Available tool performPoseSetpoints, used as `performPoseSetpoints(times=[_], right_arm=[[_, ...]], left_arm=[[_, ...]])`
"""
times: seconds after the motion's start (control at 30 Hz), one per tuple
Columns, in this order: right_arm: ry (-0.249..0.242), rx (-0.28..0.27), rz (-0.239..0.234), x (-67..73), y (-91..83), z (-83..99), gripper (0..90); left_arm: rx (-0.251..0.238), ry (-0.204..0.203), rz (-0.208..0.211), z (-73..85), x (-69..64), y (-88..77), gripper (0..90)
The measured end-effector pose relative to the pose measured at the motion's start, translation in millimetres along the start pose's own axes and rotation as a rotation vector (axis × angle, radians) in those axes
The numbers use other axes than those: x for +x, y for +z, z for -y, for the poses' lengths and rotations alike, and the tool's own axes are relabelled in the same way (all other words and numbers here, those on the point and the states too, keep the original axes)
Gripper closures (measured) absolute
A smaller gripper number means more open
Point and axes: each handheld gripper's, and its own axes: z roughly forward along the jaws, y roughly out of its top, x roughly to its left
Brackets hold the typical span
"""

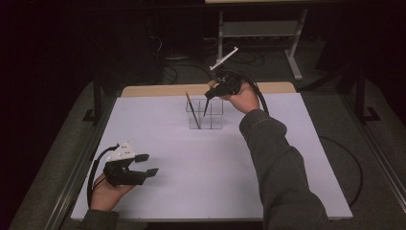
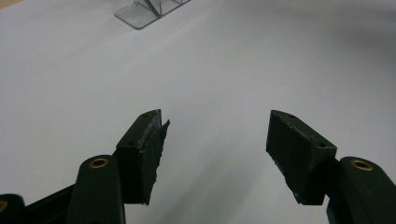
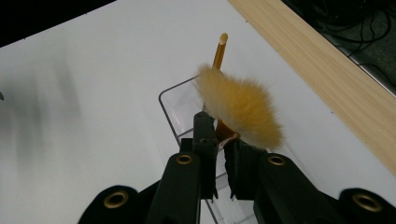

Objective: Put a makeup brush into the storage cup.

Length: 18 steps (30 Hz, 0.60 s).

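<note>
A clear acrylic organizer point(image 1: 214, 122) with several compartments stands at the middle back of the white table. My right gripper point(image 1: 209, 96) hovers over it, shut on a brush. In the right gripper view the jaws point(image 3: 220, 140) pinch the brush's orange neck, and its fluffy tan bristles point(image 3: 240, 109) fan out just beyond them, above the organizer point(image 3: 173, 109). A second brush point(image 1: 192, 110) leans in the organizer's left side; its gold handle point(image 3: 219, 51) rises behind the bristles. My left gripper point(image 1: 146, 164) rests at the front left, open and holding nothing point(image 2: 217, 140).
A wooden strip point(image 1: 158, 89) runs along the table's far edge point(image 3: 327, 70). Cables and a metal stand lie on the dark floor beyond it. A corner of the organizer point(image 2: 140, 14) shows far ahead in the left gripper view, across bare white table point(image 1: 191, 172).
</note>
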Motion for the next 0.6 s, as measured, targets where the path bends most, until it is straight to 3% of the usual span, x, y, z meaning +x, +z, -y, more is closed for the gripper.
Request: performPoseSetpoints(times=[0.6], right_arm=[[0.018,-0.004,0.001,-2.1,8.0,5.5,82.3]], left_arm=[[0.002,0.0,-0.001,0.4,0.7,0.3,35.7]])
